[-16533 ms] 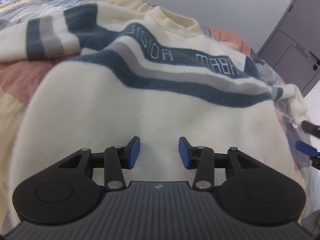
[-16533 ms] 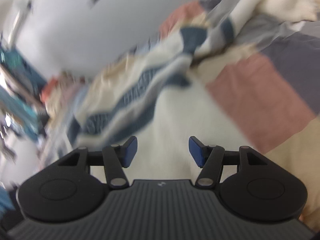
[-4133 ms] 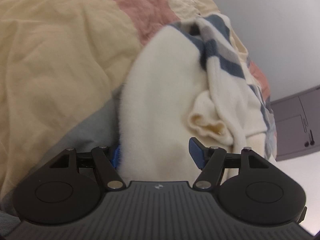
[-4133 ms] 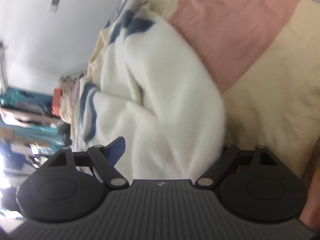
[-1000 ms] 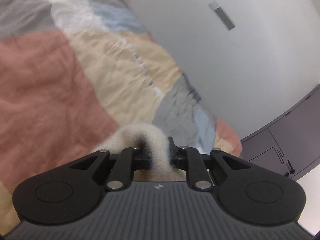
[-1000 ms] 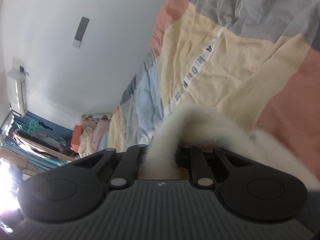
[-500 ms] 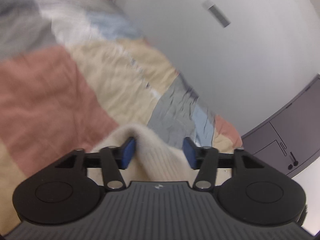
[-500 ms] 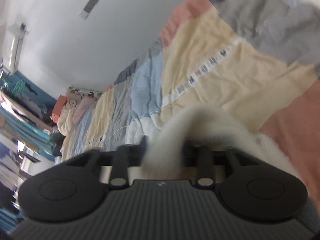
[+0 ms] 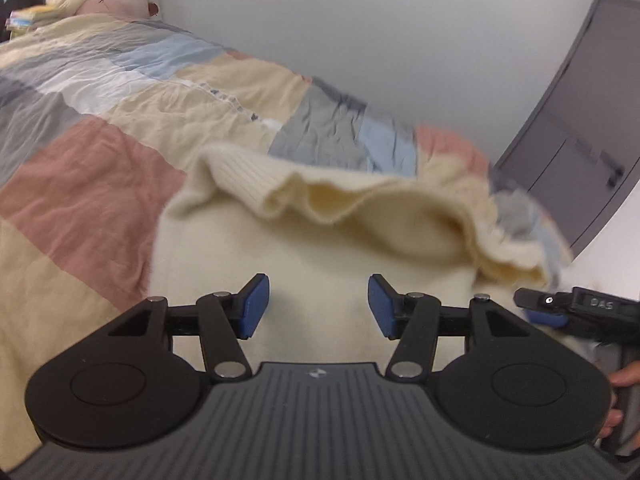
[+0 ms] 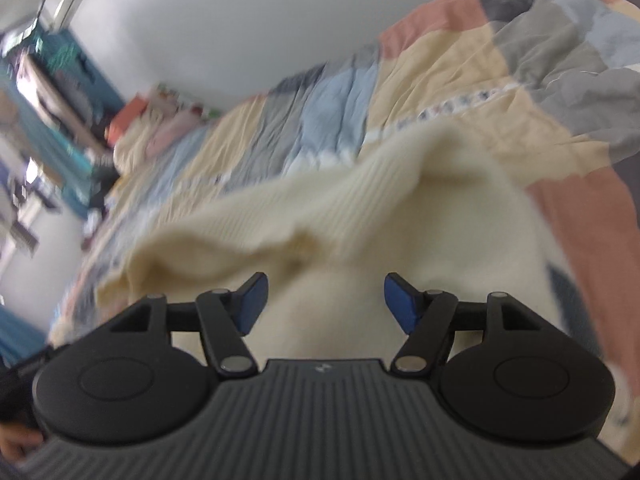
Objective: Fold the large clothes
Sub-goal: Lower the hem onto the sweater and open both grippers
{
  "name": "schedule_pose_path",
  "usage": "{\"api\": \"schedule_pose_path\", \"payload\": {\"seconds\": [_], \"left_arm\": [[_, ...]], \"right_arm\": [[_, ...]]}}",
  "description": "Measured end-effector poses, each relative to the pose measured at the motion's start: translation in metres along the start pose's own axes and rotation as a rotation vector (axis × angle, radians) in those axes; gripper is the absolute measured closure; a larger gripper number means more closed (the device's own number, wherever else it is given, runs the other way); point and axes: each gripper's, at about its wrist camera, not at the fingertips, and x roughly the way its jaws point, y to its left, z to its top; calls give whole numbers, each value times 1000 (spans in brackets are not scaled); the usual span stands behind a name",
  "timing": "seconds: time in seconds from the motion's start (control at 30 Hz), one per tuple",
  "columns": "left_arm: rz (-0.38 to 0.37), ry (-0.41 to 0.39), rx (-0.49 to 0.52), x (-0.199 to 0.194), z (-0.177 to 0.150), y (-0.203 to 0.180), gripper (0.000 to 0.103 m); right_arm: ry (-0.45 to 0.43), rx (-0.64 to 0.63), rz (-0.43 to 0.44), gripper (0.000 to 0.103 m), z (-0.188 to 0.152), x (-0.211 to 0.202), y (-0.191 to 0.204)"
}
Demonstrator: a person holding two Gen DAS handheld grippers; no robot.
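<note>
Both hand-held grippers, left (image 9: 316,306) and right (image 10: 325,303), spread, gripping nothing; rumpled ribbed hem (image 9: 256,184) of cream fleece sweater (image 9: 320,264) may flop open, unpinned.

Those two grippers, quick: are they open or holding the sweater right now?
Left gripper: open, holding nothing, above the cream sweater.
Right gripper: open, holding nothing.

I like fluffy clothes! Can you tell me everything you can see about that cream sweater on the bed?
The cream sweater looks soft and fuzzy, with a ribbed band along its far edge, wavy and gaping slightly. It lies in a bundle on the patchwork quilt. The left gripper and right gripper sit over it with jaws open, gripping nothing. No stripes show clearly from here.
</note>
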Motion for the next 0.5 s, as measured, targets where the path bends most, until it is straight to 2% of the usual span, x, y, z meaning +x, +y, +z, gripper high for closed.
{"api": "schedule_pose_path", "payload": {"seconds": [0.1, 0.23, 0.3, 0.37, 0.5], "left_arm": [[35, 17, 34, 17, 3, -3, 42], [59, 14, 35, 41, 13, 5, 41], [66, 2, 25, 49, 20, 9, 41], [81, -12, 19, 58, 28, 12, 41], [126, -29, -6, 72, 42, 25, 41]], "right_arm": [[18, -95, -42, 36, 1, 11, 13], [38, -134, -89, 40, 11, 34, 13], [31, -169, -133, 53, 18, 47, 12], [16, -184, -146, 58, 26, 57, 9], [-61, -194, -107, 66, 43, 63, -4]]}}
